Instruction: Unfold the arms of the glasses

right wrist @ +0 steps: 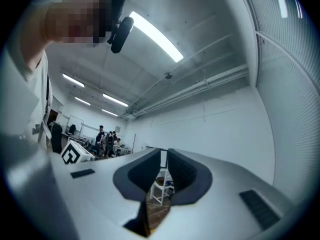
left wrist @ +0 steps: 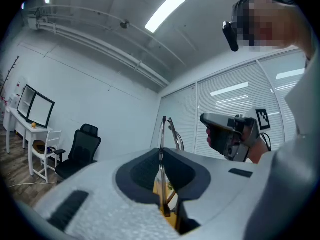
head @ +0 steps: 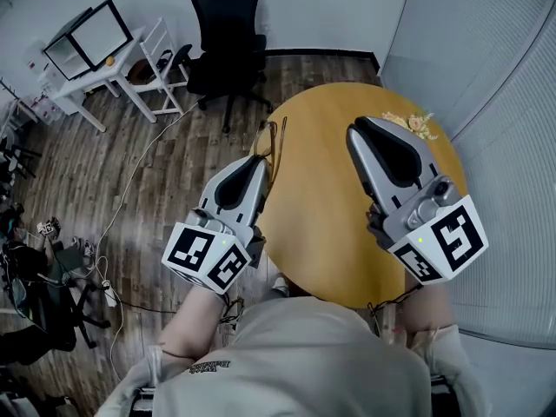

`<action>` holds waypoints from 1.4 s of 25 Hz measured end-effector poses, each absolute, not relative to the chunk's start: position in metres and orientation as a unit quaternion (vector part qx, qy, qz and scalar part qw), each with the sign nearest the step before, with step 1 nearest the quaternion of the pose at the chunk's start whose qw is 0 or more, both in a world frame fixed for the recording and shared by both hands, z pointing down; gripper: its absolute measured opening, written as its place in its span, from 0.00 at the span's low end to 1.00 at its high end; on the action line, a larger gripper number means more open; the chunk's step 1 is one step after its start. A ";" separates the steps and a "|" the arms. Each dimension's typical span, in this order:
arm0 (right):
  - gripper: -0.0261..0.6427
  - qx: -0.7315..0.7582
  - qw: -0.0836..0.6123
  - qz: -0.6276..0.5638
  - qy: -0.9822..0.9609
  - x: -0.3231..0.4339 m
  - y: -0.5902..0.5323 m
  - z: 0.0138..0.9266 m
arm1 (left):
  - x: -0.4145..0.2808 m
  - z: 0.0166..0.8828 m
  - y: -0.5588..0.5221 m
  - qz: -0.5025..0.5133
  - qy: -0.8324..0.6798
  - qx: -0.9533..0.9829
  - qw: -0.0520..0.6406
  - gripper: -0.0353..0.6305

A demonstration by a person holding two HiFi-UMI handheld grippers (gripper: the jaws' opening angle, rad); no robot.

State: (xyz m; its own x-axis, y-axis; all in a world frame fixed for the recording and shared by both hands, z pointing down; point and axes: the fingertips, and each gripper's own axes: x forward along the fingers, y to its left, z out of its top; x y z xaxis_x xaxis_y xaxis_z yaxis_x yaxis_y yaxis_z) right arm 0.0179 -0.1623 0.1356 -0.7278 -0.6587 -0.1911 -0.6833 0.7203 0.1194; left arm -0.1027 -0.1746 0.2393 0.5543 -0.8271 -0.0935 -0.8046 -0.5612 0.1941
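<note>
Far left, by the wall: white desk with a dark-framed flat monitor, white slatted chair beside it, then a black mesh office chair on castors. Dark wood-plank floor with a white cable running across it.

Left grey two-jaw gripper sits over the left rim of the round tan wooden table, marker cube towards the person. Its jaws are clamped on the thin metal-framed glasses. In the left gripper view the frame is pinched edge-on between the dark pads and sticks up past the tips (arms folded or not: cannot tell). The glasses are in the air at the table's left edge, not lying on the top.

Right grey two-jaw gripper is over the right half of the table, well apart from the glasses and touching nothing. Its own view shows the pads a narrow slit apart with nothing between them, only the room behind. It also shows at right in the left gripper view.

Past it, near the table's far right rim, a small yellowish flowery item (too small to make out). White slatted blinds fill the right side.
</note>
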 end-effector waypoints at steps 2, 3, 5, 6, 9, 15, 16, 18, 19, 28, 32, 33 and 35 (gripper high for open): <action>0.09 -0.339 0.087 0.098 0.931 0.005 -0.159 0.119 | -0.098 0.237 -0.171 -0.087 -0.458 0.883 0.058 0.11; 0.09 -0.333 0.093 0.103 0.933 0.000 -0.159 0.113 | -0.096 0.235 -0.170 -0.087 -0.456 0.884 0.056 0.11; 0.09 -0.329 0.094 0.111 0.933 -0.009 -0.164 0.105 | -0.090 0.232 -0.168 -0.085 -0.450 0.887 0.050 0.11; 0.09 -0.328 0.090 0.114 0.933 -0.012 -0.168 0.104 | -0.086 0.230 -0.168 -0.084 -0.447 0.889 0.047 0.11; 0.09 -0.328 0.070 0.115 0.935 -0.022 -0.180 0.111 | -0.078 0.231 -0.169 -0.086 -0.437 0.894 0.049 0.11; 0.09 -0.329 0.020 0.084 0.941 -0.035 -0.199 0.149 | -0.071 0.230 -0.165 -0.088 -0.429 0.898 0.048 0.11; 0.09 -0.331 0.017 0.079 0.940 -0.034 -0.201 0.153 | -0.071 0.230 -0.165 -0.088 -0.430 0.897 0.048 0.11; 0.09 -0.336 0.018 0.072 0.939 -0.031 -0.203 0.157 | -0.073 0.230 -0.167 -0.088 -0.435 0.895 0.048 0.11; 0.09 -0.337 0.018 0.071 0.939 -0.029 -0.203 0.157 | -0.075 0.230 -0.169 -0.090 -0.439 0.893 0.049 0.11; 0.09 -0.353 0.024 0.042 0.934 -0.006 -0.200 0.173 | -0.102 0.232 -0.188 -0.124 -0.481 0.864 0.078 0.11; 0.09 -0.356 0.022 0.022 0.934 0.006 -0.192 0.186 | -0.112 0.231 -0.194 -0.134 -0.503 0.851 0.077 0.11; 0.09 -0.356 0.022 0.014 0.934 0.008 -0.190 0.191 | -0.115 0.231 -0.196 -0.137 -0.510 0.846 0.079 0.11; 0.09 -0.356 0.018 0.000 0.934 0.011 -0.184 0.202 | -0.121 0.232 -0.197 -0.143 -0.520 0.838 0.083 0.11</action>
